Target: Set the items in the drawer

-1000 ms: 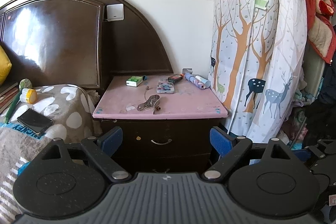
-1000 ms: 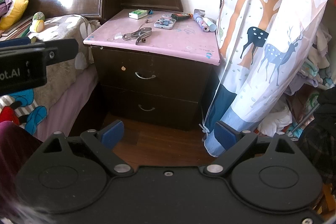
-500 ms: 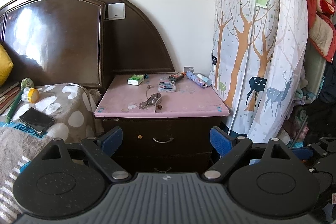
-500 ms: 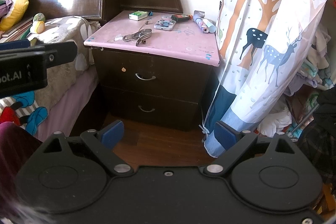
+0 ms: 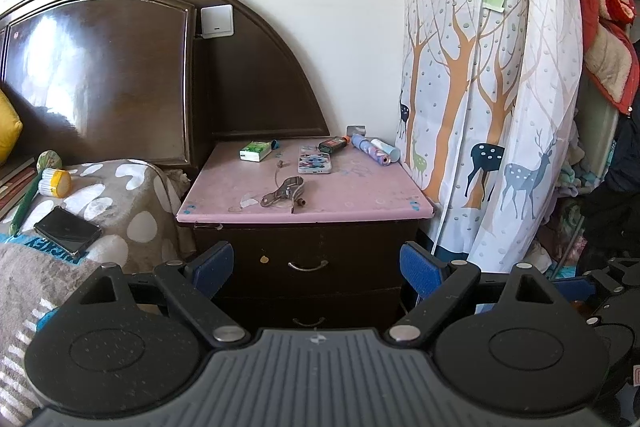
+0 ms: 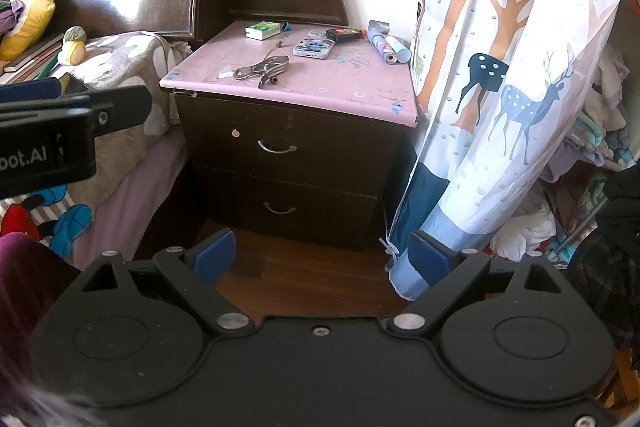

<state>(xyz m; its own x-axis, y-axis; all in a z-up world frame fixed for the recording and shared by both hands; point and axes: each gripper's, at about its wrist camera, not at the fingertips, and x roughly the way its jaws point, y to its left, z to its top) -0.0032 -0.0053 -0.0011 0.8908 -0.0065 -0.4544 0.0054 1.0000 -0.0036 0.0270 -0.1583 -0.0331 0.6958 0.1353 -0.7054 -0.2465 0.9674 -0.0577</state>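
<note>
A dark wooden nightstand (image 5: pixel 360 251) (image 6: pixel 340 147) with a pink top stands ahead, both drawers closed, the upper drawer handle (image 5: pixel 307 266) (image 6: pixel 277 147) facing me. On top lie a metal tool (image 5: pixel 285 191) (image 6: pixel 262 67), a green box (image 5: pixel 255 151) (image 6: pixel 262 29), a phone in a patterned case (image 5: pixel 314 164) (image 6: pixel 313 47), a black and red item (image 5: pixel 333 144) (image 6: pixel 344 34) and rolled tubes (image 5: pixel 374 151) (image 6: pixel 386 47). My left gripper (image 5: pixel 316 269) is open and empty, well short of the nightstand. My right gripper (image 6: pixel 320 257) is open and empty above the floor.
A bed with a spotted blanket (image 5: pixel 116 195) (image 6: pixel 120 59) lies left, a black phone (image 5: pixel 66 230) on it. A deer-print curtain (image 5: pixel 488 107) (image 6: pixel 500 87) hangs at the right, with piled clothes (image 6: pixel 592 147) beyond. The left gripper's body (image 6: pixel 60 139) shows at the right view's left edge.
Both views have shifted very slightly; nothing on the nightstand has moved and both grippers stay open.
</note>
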